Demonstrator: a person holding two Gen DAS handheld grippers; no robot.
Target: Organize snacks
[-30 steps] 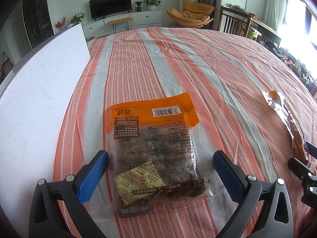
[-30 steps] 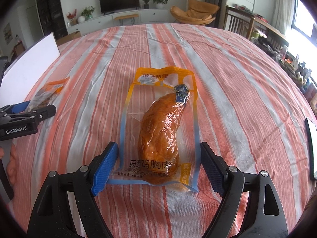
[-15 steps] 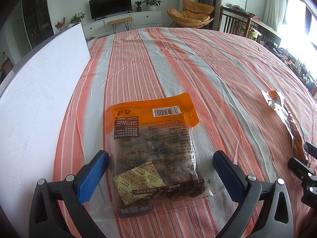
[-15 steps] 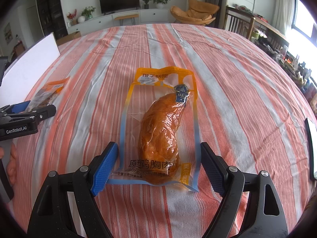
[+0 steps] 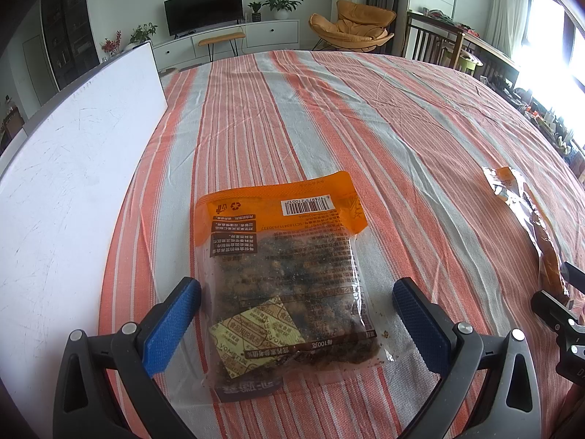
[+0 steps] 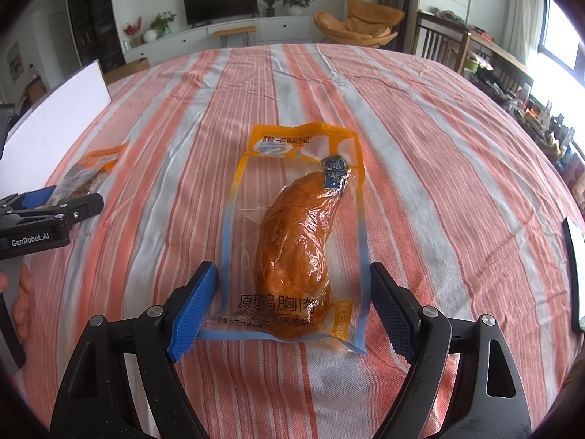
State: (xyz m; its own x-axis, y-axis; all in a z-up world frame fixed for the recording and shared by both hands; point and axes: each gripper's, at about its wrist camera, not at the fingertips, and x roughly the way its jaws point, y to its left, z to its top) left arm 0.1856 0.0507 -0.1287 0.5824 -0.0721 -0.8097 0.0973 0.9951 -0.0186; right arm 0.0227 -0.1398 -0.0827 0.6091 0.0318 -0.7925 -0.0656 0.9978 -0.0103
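An orange-topped clear snack bag [image 5: 285,274] with dark pieces lies flat on the striped tablecloth. My left gripper [image 5: 296,303] is open, with its jaws on either side of the bag's near end. A clear chicken-breast pouch [image 6: 296,234] with orange and blue edges lies on the cloth. My right gripper [image 6: 294,303] is open and straddles the pouch's near end. The pouch also shows at the right in the left wrist view [image 5: 530,219]. The left gripper [image 6: 55,208] and the snack bag [image 6: 91,172] show at the left in the right wrist view.
A white board [image 5: 65,190] lies along the table's left side, and shows too in the right wrist view [image 6: 55,120]. A white flat object [image 6: 576,267] sits at the right table edge. Striped cloth [image 5: 329,109] stretches beyond the bags.
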